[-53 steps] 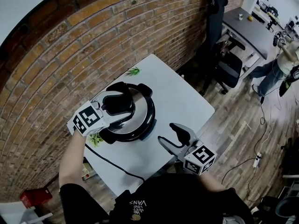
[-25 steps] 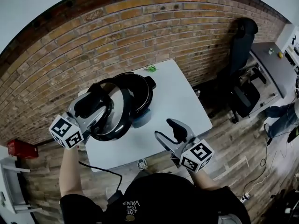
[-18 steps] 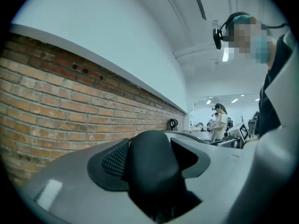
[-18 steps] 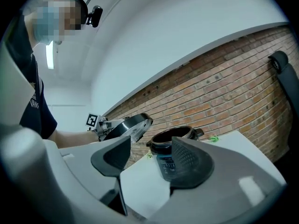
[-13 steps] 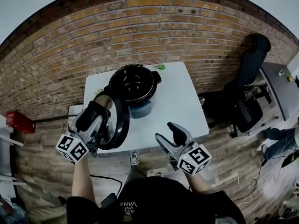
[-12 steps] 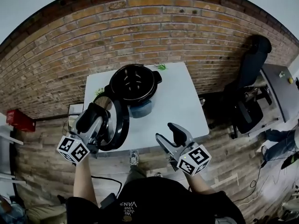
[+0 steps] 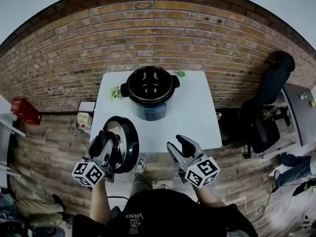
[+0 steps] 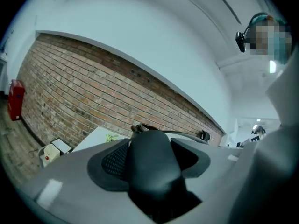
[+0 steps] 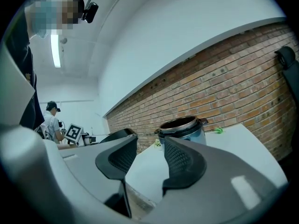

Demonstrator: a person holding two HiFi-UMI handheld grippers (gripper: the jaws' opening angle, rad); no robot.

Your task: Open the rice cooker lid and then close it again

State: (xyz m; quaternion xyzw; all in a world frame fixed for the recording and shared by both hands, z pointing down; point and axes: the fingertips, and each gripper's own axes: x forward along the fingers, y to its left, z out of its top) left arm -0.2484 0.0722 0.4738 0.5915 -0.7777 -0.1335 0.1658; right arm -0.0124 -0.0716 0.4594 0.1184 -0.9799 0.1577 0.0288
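Note:
The rice cooker (image 7: 149, 90) stands uncovered at the back of the white table (image 7: 195, 120), its dark inner pot showing; it also shows in the right gripper view as the cooker (image 9: 182, 127). My left gripper (image 7: 109, 145) is shut on the black handle (image 8: 152, 160) of the lid (image 7: 132, 141). It holds the lid tilted on edge over the table's near left edge, well clear of the cooker. My right gripper (image 7: 180, 149) hovers at the near edge; its jaws are closing with nothing between them, as the right gripper (image 9: 150, 148) view confirms.
Green sprigs (image 7: 115, 93) lie left of and behind the cooker. A brick wall (image 7: 148, 28) backs the table. A black office chair (image 7: 269, 100) stands to the right. A small box (image 7: 85, 118) and a red object (image 7: 25, 111) sit on the floor at left.
My left gripper lifted the lid off the cooker and carried it down toward the table's near left edge, tipping it on edge. The right gripper's jaws narrowed.

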